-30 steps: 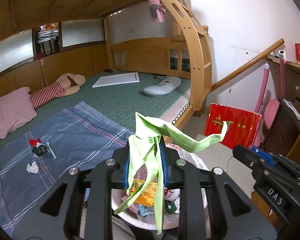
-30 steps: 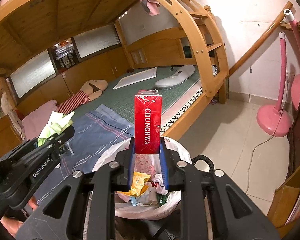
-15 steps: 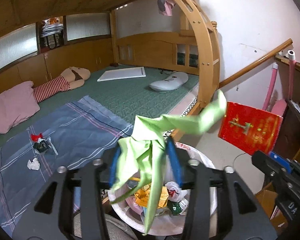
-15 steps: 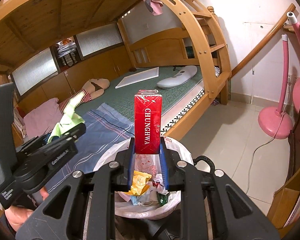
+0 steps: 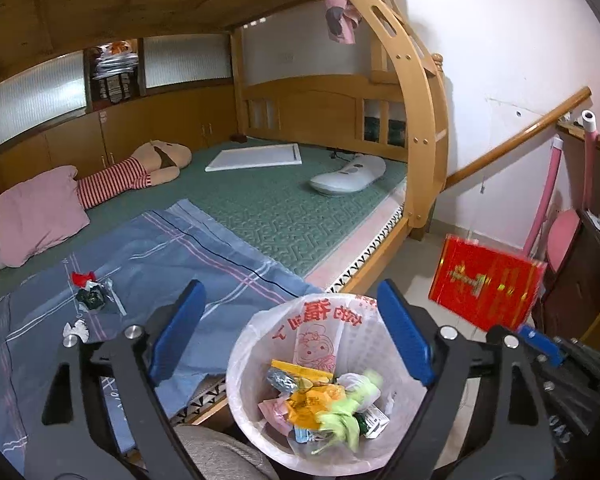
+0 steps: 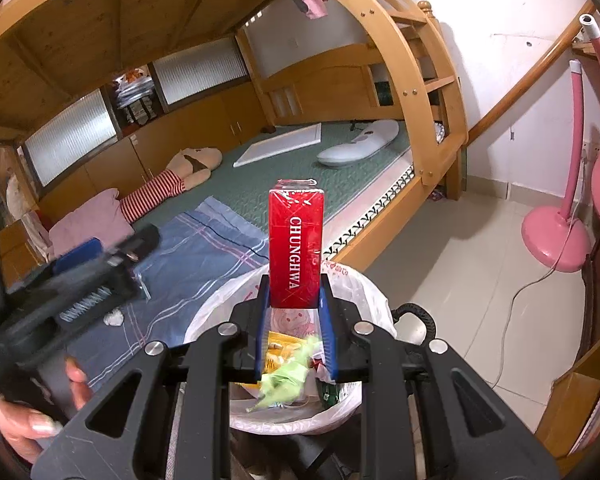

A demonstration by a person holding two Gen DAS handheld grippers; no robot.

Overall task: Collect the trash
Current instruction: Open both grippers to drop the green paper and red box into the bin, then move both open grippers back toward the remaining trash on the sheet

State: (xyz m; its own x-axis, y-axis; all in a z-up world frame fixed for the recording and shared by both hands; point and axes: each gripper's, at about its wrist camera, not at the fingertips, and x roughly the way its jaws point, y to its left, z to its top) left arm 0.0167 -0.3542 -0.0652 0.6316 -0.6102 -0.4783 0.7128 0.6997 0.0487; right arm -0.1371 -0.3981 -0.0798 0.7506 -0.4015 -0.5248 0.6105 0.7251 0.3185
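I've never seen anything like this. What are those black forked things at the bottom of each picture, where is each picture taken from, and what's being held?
No robot here: a person holds a two-fingered grabbing tool in each hand, each with a wide-angle camera looking along its fingers. So one picture is from the left tool, the other from the right tool. In the right view you can also see the person's hand gripping the left tool.

Both hang over a bin lined with a white bag, beside a bed. The left tool's jaws have just been opening and nothing is between them; a green wrapper lies among the litter in the bin. The right tool is clamped on a red carton, upright above the bin.

More scraps lie on the blue sheet, not yet collected.
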